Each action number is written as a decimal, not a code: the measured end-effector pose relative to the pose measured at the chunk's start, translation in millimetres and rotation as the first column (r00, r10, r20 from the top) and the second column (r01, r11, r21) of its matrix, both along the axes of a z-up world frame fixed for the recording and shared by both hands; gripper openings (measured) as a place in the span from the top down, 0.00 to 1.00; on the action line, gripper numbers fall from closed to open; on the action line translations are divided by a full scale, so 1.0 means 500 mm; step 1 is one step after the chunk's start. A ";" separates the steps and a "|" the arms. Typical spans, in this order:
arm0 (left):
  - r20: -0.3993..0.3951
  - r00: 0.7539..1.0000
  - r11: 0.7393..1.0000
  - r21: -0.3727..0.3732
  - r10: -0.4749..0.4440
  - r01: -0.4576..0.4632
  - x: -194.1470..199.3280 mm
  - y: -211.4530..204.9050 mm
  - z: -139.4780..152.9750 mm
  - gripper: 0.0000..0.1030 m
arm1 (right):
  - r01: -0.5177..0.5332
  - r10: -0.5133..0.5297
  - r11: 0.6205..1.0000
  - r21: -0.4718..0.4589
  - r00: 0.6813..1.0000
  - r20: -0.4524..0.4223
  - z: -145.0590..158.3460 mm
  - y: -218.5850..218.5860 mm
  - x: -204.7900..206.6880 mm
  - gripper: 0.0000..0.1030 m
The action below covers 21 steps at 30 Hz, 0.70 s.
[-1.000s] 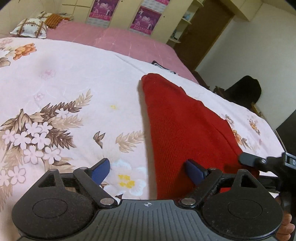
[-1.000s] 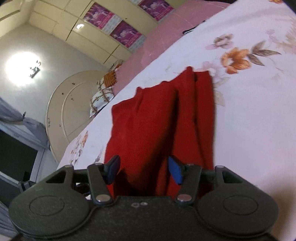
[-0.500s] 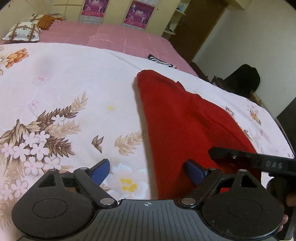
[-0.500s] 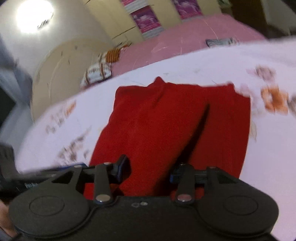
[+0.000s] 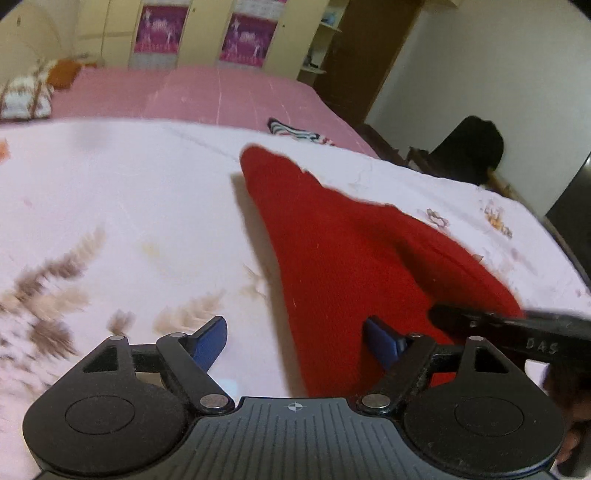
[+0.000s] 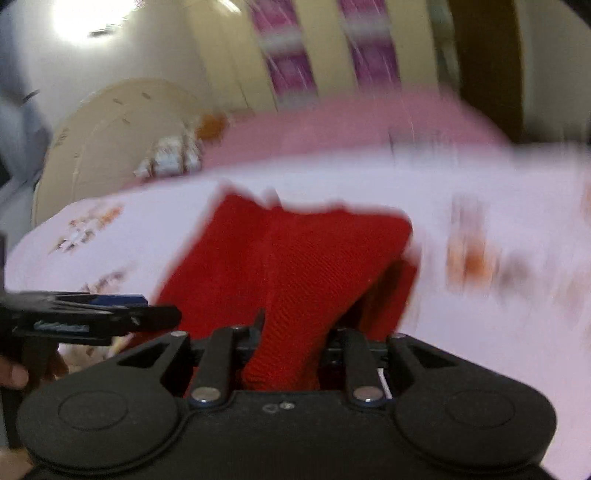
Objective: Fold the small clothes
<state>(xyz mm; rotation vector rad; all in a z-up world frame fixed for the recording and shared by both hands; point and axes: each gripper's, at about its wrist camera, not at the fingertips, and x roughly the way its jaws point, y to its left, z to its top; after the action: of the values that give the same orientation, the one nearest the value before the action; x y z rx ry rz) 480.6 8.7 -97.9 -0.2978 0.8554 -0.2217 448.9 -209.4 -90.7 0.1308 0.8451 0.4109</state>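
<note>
Red knit garment (image 5: 343,266) flat on floral bedsheet (image 5: 122,206), partly bunched. Right gripper (image 6: 291,332) clamped on a raised fold of it, jaws closing (frame blurred). Left gripper (image 5: 295,338) wide, closing; garment's near edge between the jaws, pads not touching.

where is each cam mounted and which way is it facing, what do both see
Left wrist: sits on the left gripper, looking forward and down over the floral bedsheet at the red garment; its jaws are closing with the garment's edge between them, unpinched; the right gripper pokes in.
Right wrist: sits on the right gripper, facing down the bed, blurred; its jaws are closing on a raised fold of the garment; the left gripper and a hand show.
Shared: the garment, bedsheet, pink cover, purple posters.
</note>
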 end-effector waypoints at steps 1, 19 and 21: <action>0.001 1.000 1.000 -0.005 0.000 0.000 0.000 0.001 -0.001 0.20 | 0.016 -0.016 0.999 0.045 1.000 0.014 -0.010 -0.012 -0.003 0.77; 0.042 0.997 0.998 -0.003 -0.069 0.069 -0.026 0.034 0.045 0.20 | 0.212 -0.215 0.955 0.208 0.977 -0.011 0.025 -0.138 -0.017 0.55; 0.063 0.997 0.998 -0.025 -0.053 0.054 -0.051 0.046 0.053 0.20 | 0.181 -0.184 0.943 0.280 0.983 -0.017 0.042 -0.152 -0.067 0.54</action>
<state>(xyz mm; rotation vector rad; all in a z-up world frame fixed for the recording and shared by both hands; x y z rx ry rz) 455.3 31.5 -71.3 -0.2920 0.7995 -0.2913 415.2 -285.4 -69.8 0.4665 0.7542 0.3543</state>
